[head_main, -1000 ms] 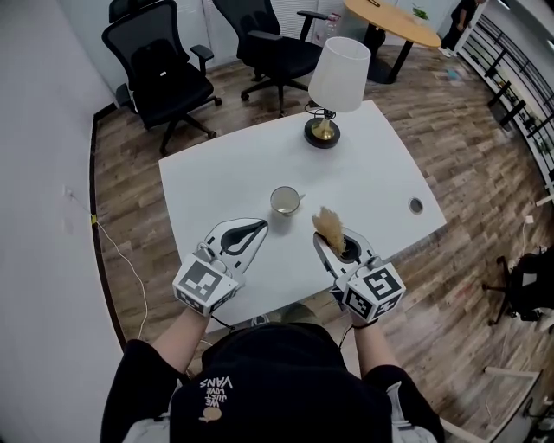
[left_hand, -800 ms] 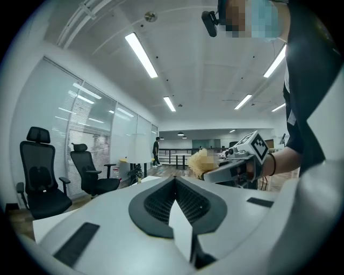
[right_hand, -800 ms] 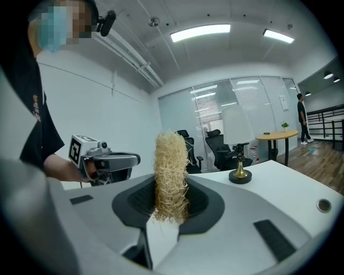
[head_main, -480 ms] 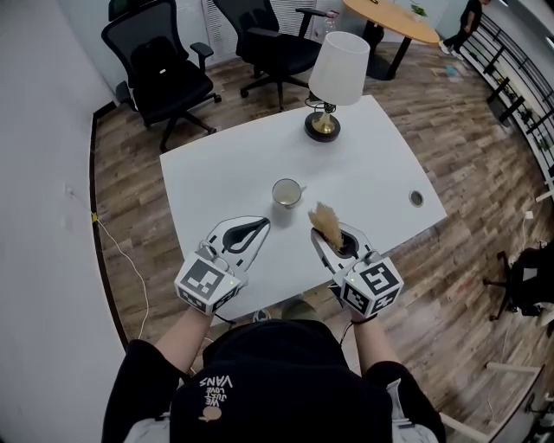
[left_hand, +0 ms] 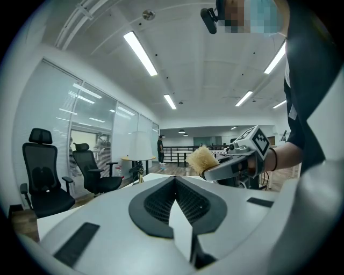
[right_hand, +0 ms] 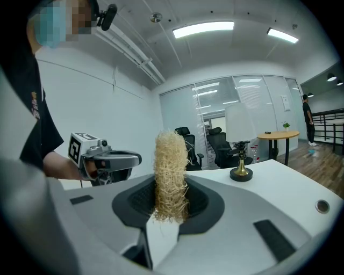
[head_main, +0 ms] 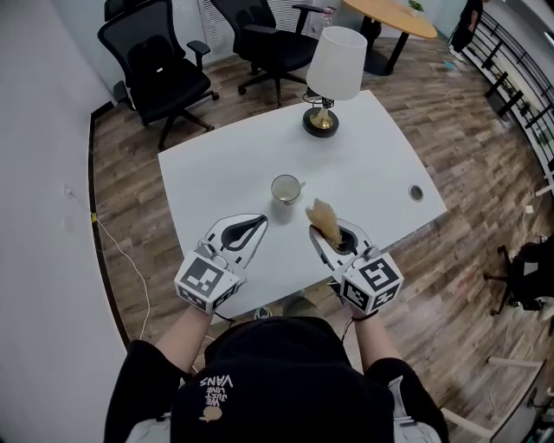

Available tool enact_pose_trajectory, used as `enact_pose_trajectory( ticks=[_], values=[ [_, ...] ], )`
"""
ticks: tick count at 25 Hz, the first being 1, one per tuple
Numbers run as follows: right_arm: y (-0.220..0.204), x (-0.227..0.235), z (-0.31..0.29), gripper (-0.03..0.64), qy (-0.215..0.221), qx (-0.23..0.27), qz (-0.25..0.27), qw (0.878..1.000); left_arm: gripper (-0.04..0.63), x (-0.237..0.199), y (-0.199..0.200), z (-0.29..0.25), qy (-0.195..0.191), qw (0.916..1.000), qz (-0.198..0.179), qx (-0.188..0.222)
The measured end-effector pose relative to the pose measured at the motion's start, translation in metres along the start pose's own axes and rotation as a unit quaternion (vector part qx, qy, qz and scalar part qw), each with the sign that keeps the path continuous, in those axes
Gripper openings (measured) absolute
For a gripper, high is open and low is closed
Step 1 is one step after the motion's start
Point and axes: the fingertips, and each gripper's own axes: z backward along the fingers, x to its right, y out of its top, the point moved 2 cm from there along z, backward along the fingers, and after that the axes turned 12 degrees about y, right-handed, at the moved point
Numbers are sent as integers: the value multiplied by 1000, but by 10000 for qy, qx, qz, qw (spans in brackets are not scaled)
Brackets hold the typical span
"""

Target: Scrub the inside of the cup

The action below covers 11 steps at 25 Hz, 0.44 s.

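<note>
A small white cup point(head_main: 286, 188) stands near the middle of the white table point(head_main: 372, 164), handle to the right. My right gripper point(head_main: 329, 236) is shut on a tan fibrous scrubber point(head_main: 325, 219) point(right_hand: 171, 177) that sticks up out of its jaws, just near and right of the cup. My left gripper point(head_main: 244, 234) hovers near and left of the cup, shut with nothing in it. In the left gripper view the jaws meet and the right gripper point(left_hand: 236, 164) with the scrubber point(left_hand: 202, 159) shows beyond. The cup is hidden in both gripper views.
A table lamp point(head_main: 332, 73) with a white shade and brass base stands at the table's far edge. A cable grommet point(head_main: 416, 193) sits at the right. Two black office chairs point(head_main: 156, 69) and a round wooden table point(head_main: 389, 17) stand beyond.
Both grippers keep their pose above the near table edge. The view has shifted slightly, so the cup and lamp sit a little higher in the picture.
</note>
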Motion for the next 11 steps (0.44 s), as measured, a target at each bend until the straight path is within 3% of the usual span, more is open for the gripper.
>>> enact_pose_trajectory(
  ticks=[11],
  values=[
    [1,-1,-4,95,23,-39,37,10000,11,-1,0,0,-15,9998,-184,7]
  ],
)
